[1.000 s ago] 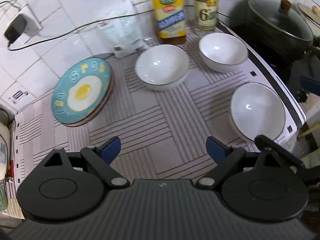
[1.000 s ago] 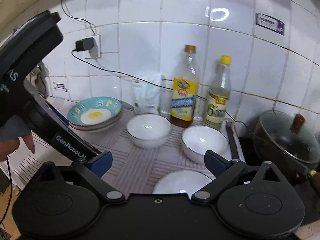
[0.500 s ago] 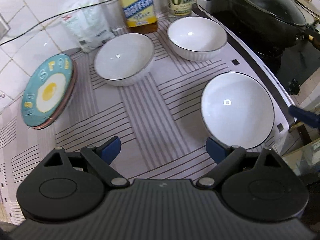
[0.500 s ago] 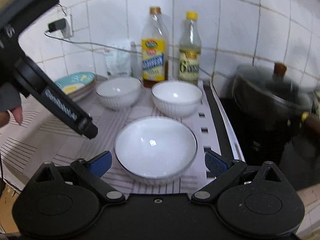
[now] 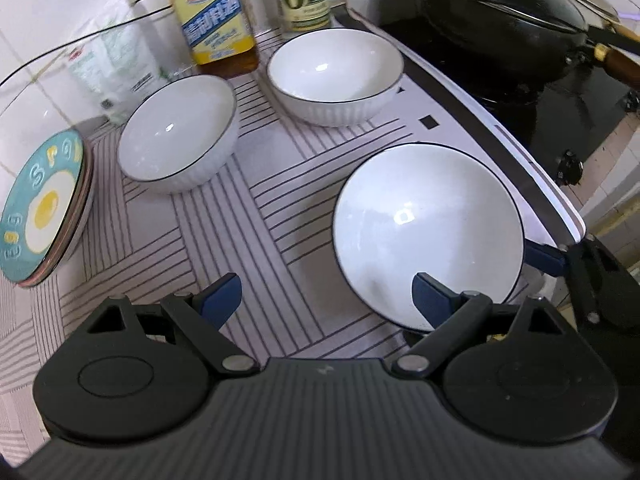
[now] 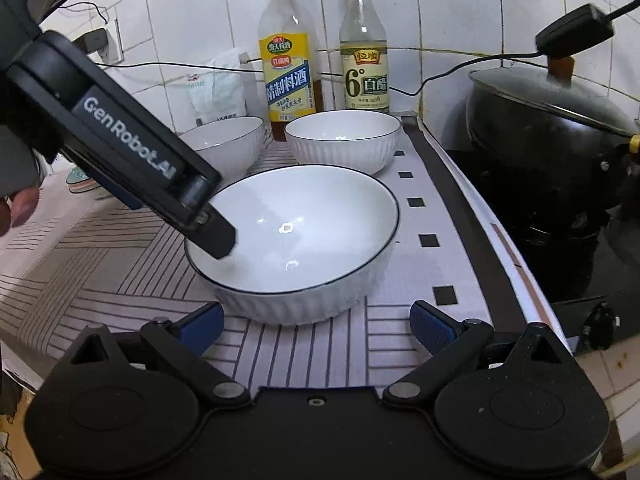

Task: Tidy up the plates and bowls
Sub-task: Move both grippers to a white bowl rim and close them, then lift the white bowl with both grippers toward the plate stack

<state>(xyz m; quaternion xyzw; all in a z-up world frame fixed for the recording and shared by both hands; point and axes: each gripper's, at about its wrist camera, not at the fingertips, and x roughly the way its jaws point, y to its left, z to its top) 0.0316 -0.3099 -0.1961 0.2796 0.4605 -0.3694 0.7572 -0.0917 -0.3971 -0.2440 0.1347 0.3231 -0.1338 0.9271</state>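
**Both grippers closing in on the near bowl, nothing gripped yet**

Near bowl (image 6: 294,240) sits upright on the striped mat (image 5: 248,240) at the tabletop's front right, next to the stove edge. It's the odd one out: two more bowls (image 5: 178,144) (image 5: 336,74) sit at the back by the bottles (image 6: 289,60), plates (image 5: 44,208) already stacked far left.

Left gripper (image 5: 324,300) fingers released and spread wide, pointing steeply down. One finger (image 5: 434,300) is over the bowl's inside near the rim, the other outside over the mat. Looks like it's straddling the wall for a rim pinch; no contact I can confirm.

Right gripper (image 6: 316,326) fingers also released, low and in front of the bowl, outer wall between and beyond them. Probably lined up to steady or take the bowl.

Likely plan: nest this bowl into one at the back. Risk: stove edge and wok (image 5: 504,12) close on the right.
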